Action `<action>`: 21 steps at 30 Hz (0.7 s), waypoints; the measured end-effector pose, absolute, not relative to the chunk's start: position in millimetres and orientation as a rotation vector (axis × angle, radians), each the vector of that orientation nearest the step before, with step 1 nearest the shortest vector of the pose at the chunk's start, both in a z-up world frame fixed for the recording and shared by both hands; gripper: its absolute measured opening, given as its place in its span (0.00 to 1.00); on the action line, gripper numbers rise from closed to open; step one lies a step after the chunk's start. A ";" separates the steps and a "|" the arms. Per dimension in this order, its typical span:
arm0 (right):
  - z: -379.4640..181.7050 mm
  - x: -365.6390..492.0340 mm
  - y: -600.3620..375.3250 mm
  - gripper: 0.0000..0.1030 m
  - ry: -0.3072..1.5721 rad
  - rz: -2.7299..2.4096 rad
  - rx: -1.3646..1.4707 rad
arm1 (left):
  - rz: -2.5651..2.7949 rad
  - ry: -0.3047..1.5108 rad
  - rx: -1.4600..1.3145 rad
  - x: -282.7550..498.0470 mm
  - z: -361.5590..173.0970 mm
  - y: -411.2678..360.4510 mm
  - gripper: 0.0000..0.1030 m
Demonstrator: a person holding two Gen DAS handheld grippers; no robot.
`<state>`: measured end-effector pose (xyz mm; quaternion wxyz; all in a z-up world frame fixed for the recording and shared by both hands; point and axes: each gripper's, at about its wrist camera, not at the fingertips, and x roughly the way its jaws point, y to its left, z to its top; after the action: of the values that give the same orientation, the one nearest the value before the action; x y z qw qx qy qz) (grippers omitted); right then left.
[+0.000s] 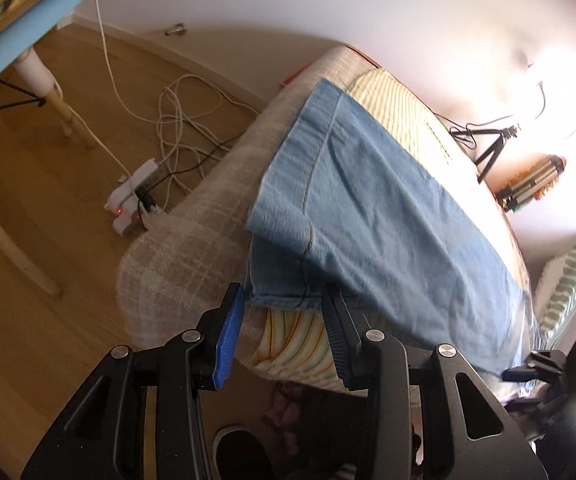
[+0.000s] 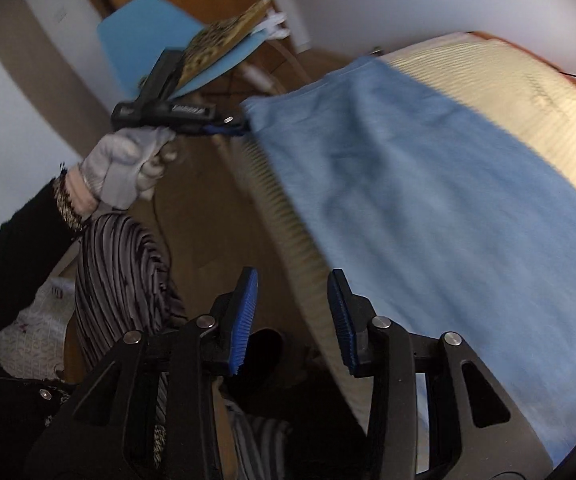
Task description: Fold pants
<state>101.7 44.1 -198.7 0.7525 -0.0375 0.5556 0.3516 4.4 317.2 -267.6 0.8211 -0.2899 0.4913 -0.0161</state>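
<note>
Left of the bed (image 1: 392, 100), a pale blue chair (image 1: 19, 56) stands on the wooden floor. White cables run down from it to a power strip (image 1: 131, 196) that lies near the bed's side. A beige checked blanket (image 1: 183, 248) hangs over the bed's near left corner.

The blue denim pants (image 1: 388, 208) lie spread along the bed on its striped sheet, one layer folded over another. Their hem reaches the bed's near edge, just beside the blanket.

The left gripper (image 1: 281, 308) points down at that edge. Its blue-padded jaws stand apart, and the lower hem lies at the gap between the tips without being pinched. In the right wrist view, a hand in a white glove (image 2: 123, 168) holds this tool at the pants' far corner.

The right gripper (image 2: 292, 292) hangs over the bed's side edge further right. Its jaws are released and grasp nothing, with floor and mattress edge showing between them. This view is blurred.

Right of the bed, a small tripod (image 1: 492, 148) stands by the wall, and a striped pillow (image 1: 568, 280) lies beside the bed's far side.
</note>
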 end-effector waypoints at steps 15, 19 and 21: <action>-218.5 157.1 108.2 0.34 1.169 0.704 -0.243 | -0.147 1.000 -0.649 8.0 -251.7 326.6 0.07; -229.5 160.8 126.5 0.34 1.164 0.701 -0.347 | -0.142 0.984 -0.644 9.9 -243.6 331.0 0.07; -236.8 162.7 136.6 0.34 1.149 0.692 -0.416 | -0.136 0.984 -0.651 10.2 -244.4 331.9 0.07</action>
<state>162.7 136.6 -236.8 0.7634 -0.1914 0.5284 0.3184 10.2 331.9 -244.4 0.8289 -0.3066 0.4634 -0.0643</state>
